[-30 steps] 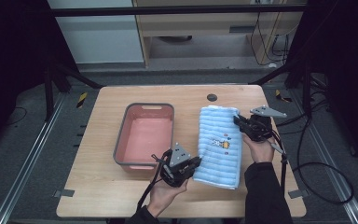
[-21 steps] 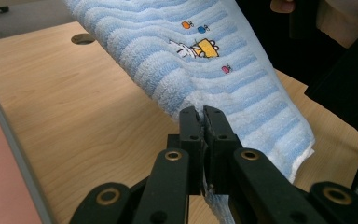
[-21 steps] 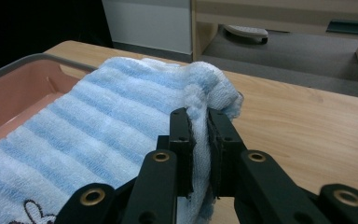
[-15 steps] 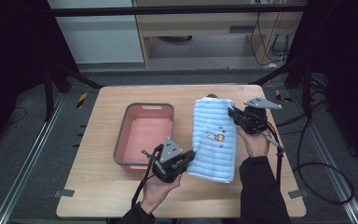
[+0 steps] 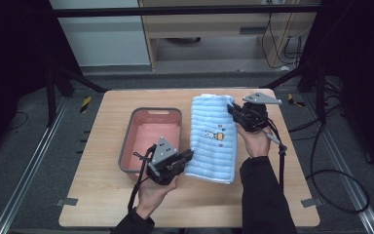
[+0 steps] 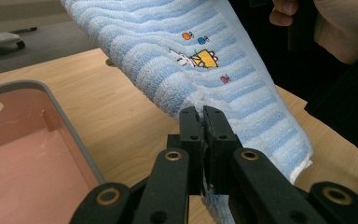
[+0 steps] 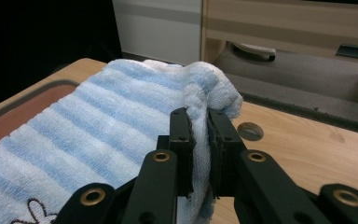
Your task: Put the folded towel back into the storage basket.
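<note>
The striped towel (image 5: 213, 137) runs lengthwise from desk (image 5: 97, 195) front to back: left gripper (image 5: 189, 155) clamps its near-left corner, right gripper (image 5: 232, 108) its far-right, beside the pink tray (image 5: 126, 146).

Light's from overhead, soft & even on the bench (image 5: 102, 204); room round it falls off to near-black, esp. both sides of the high view. Shadows under things are faint, no hard edges. No glare to speak of. High view a bit soft and grainy. Gripper views: towel (image 6: 168, 56) weave is sharp mid-frame, background beyond the bench blurry. Black links at bottom of each gripper view slightly soft, v. close to lens.
</note>
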`<state>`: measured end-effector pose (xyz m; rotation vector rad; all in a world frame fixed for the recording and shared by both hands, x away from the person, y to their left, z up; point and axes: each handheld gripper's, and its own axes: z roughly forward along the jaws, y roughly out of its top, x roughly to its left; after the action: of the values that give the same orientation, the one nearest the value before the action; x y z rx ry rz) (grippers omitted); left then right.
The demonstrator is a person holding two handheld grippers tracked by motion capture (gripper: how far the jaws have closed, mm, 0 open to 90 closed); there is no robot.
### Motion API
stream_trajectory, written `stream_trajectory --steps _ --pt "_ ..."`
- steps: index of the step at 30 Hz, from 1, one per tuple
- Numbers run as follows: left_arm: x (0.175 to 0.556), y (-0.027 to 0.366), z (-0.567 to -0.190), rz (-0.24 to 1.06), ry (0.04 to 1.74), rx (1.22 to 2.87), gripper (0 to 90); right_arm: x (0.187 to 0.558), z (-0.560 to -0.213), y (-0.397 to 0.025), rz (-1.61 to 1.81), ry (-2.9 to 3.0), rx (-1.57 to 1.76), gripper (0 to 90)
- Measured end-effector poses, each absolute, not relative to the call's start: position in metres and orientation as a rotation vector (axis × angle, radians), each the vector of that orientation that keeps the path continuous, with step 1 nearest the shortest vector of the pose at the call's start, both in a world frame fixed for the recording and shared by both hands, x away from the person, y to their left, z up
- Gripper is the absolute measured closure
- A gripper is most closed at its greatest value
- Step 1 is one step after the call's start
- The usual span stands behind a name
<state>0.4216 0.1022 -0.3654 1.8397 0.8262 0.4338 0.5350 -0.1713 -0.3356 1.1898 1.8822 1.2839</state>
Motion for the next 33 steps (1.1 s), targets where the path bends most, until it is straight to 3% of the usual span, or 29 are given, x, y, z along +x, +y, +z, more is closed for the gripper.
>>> stream_trajectory --steps 33 --pt "0.433 0.169 -0.344 0.542 0.908 1.772 87.1 0.569 -0.315 -0.099 1.344 1.919 1.119 81.7"
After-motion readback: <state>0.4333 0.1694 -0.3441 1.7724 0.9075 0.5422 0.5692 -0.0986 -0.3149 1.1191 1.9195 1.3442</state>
